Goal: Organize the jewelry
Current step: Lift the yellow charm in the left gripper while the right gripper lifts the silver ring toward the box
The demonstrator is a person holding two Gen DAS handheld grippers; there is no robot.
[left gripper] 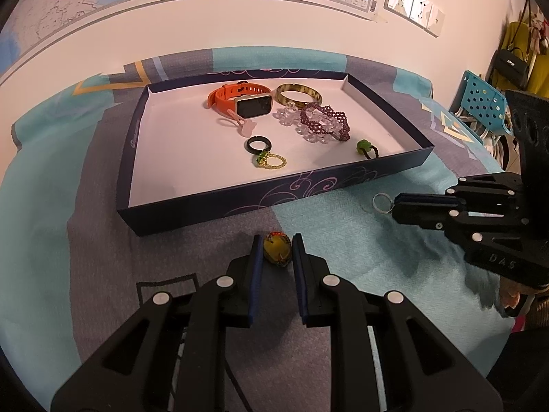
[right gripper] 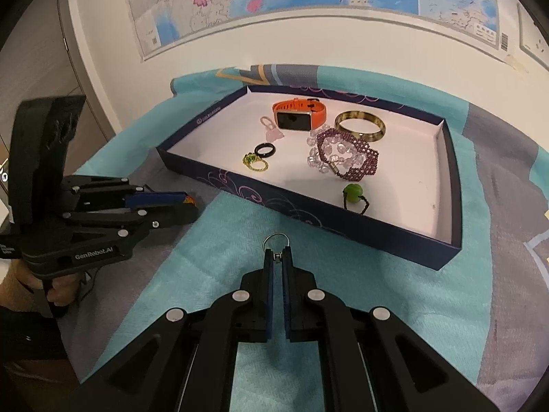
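The left gripper [left gripper: 277, 245] has its pads closed against a yellow bead charm [left gripper: 277, 244] just in front of the box [left gripper: 240, 202], and the right gripper [right gripper: 277, 252] is nearly shut, pinching a small silver ring [right gripper: 276, 240] by its clasp over the teal blanket [right gripper: 212, 240]. Beyond them, the box already holds the orange watch [right gripper: 298, 114], a bangle [right gripper: 359, 126], a purple beaded bracelet [right gripper: 346, 154], a black ring [right gripper: 265, 150] and a green bead [right gripper: 352, 192]. I'd say these two held pieces are all that's left.
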